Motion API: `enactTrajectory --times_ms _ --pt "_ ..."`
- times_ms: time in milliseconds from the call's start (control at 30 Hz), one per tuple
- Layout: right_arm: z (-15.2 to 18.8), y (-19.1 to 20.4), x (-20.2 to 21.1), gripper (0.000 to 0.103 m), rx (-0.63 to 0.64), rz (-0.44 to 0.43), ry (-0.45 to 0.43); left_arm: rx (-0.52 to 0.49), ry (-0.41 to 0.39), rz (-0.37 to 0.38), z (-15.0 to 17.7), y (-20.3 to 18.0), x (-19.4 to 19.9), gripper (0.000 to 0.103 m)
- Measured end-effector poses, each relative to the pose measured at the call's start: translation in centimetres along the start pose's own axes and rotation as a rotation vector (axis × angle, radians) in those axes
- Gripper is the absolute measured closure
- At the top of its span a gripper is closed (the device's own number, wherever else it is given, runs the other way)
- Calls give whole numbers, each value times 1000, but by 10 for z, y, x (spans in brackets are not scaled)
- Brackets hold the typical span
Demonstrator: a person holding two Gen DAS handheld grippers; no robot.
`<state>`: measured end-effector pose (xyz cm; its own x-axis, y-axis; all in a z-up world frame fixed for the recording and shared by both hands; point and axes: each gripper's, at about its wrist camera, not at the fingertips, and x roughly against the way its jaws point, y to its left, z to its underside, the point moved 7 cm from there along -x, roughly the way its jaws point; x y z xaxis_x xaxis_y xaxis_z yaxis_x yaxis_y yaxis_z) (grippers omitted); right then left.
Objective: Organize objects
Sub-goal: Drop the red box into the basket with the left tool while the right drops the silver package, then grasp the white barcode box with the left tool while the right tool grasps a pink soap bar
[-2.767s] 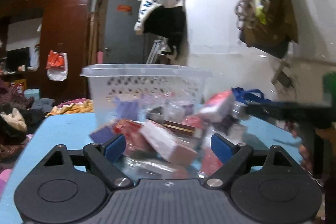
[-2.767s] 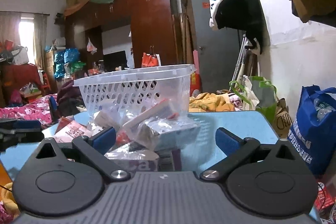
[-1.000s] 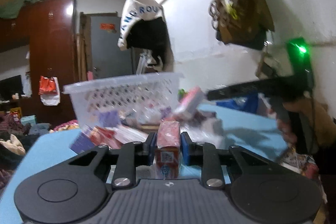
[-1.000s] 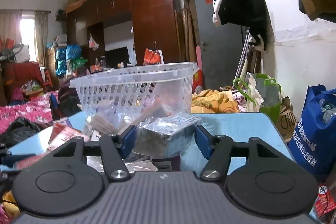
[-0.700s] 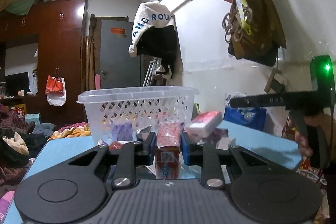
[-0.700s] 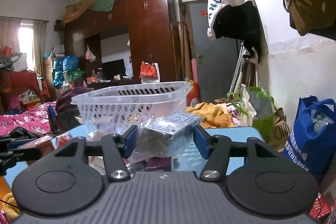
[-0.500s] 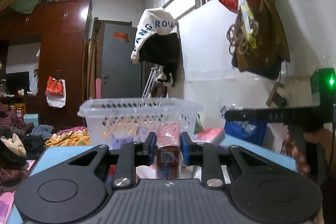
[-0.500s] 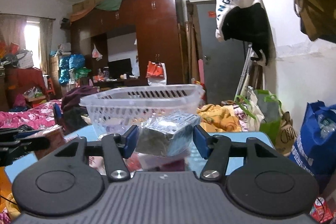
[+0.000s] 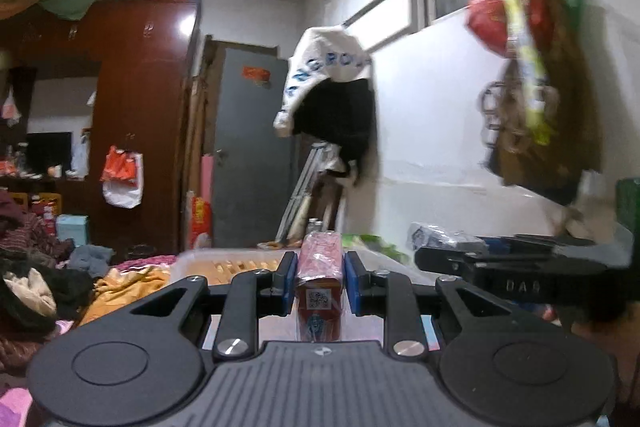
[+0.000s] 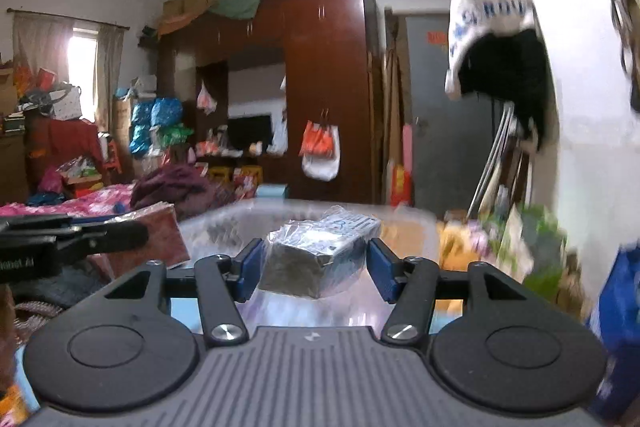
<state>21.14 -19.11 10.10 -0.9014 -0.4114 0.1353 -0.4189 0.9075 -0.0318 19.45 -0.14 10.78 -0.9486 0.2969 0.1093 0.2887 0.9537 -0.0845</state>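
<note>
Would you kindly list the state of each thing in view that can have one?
Left tongs: shut on the red packet, upright.
Right tongs: shut on the wrapped grey box, tilted.
Clear basket: upright, open-topped, below both loads.
Grey door: closed.

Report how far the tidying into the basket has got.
Nothing can be confirmed as done: the basket interior is too blurred to read. In hand: the left tongs grip a red box, the right tongs a plastic-wrapped grey pack, both raised near the rim. Left: dropping both in.
</note>
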Motion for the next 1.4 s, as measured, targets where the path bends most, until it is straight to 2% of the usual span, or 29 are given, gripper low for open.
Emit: enactTrajectory --times_ms 100,200,300,367,400,433,467,533,667,767,867,1000,1100,1167,1267,1400 --pt "-12 -9 -34 44 -14 -12 -3 30 65 -55 -12 19 -42 74" --pt "0 -17 -63 44 -2 25 62 59 137 -95 -4 36 -78 74" --pt "12 -18 -75 44 6 27 101 48 173 -107 8 41 -94 74" --pt "17 -17 -76 41 1 15 105 55 157 -104 11 43 -95 71" --pt "19 -16 -76 38 -2 4 112 52 131 -113 10 45 -93 63" --pt "20 -13 -76 22 3 -12 127 48 117 -127 9 46 -92 37" --pt "20 -13 -74 4 15 2 129 51 109 -140 6 47 -91 18" --pt "15 -14 -58 0 23 62 71 40 83 -135 2 47 -79 17" --pt "20 -23 -18 0 -82 16 82 38 31 -94 3 39 -31 16" --pt "42 -32 13 0 -83 121 113 4 23 -56 24 27 3 9" --pt "69 -31 35 0 -10 132 129 -44 53 -67 56 18 27 9" --pt "93 -18 43 0 40 77 202 -41 158 -4 100 9 48 9" --pt "96 -12 36 0 75 113 235 -90 201 -24 126 6 62 9" --pt "96 -7 31 0 97 120 235 -92 203 -25 134 5 69 9" --pt "96 -8 22 0 76 103 251 -84 223 20 138 -1 76 9" --pt "98 -10 16 0 58 90 262 -133 248 2 146 -10 70 9"
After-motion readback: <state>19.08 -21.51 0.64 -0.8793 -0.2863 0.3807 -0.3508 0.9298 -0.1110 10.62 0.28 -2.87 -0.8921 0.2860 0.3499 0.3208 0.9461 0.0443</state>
